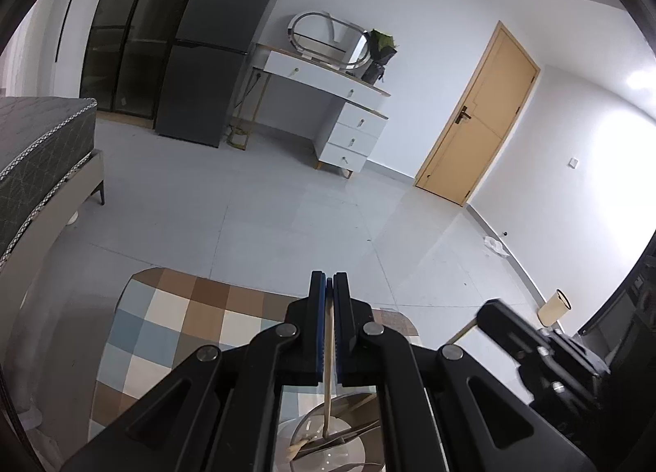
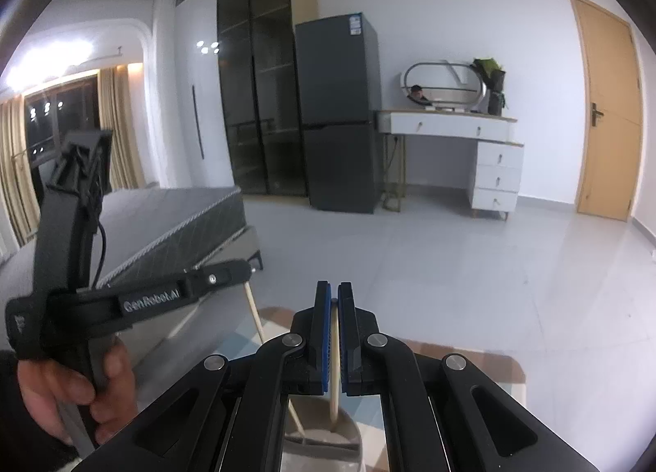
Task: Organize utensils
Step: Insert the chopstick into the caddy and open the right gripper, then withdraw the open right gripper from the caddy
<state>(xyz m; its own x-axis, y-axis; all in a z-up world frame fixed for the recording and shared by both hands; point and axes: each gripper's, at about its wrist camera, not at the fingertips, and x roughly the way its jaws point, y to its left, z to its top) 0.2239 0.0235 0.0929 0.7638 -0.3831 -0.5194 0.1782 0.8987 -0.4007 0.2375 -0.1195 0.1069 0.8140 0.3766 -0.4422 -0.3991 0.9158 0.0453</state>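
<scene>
My left gripper (image 1: pixel 329 281) is shut on a thin wooden chopstick (image 1: pixel 328 353) that runs down between its blue pads to a round silvery dish (image 1: pixel 348 410) with other utensils. In the right wrist view, my right gripper (image 2: pixel 333 287) is shut on a second wooden chopstick (image 2: pixel 335 357). Its lower end stands in a beige holder (image 2: pixel 348 437). A hand (image 2: pixel 53 394) holds the left gripper (image 2: pixel 242 267) at the left there, and its chopstick (image 2: pixel 256 316) slants down toward the same holder. The right gripper (image 1: pixel 494 314) shows blurred at the right of the left wrist view.
A checked rug (image 1: pixel 172 320) lies on the grey tiled floor below. A beige cylinder (image 1: pixel 553 306) stands near the right wall. A bed (image 2: pixel 172 222), a dark fridge (image 2: pixel 340 115), a white dresser (image 2: pixel 471 144) and a wooden door (image 2: pixel 607 111) stand farther off.
</scene>
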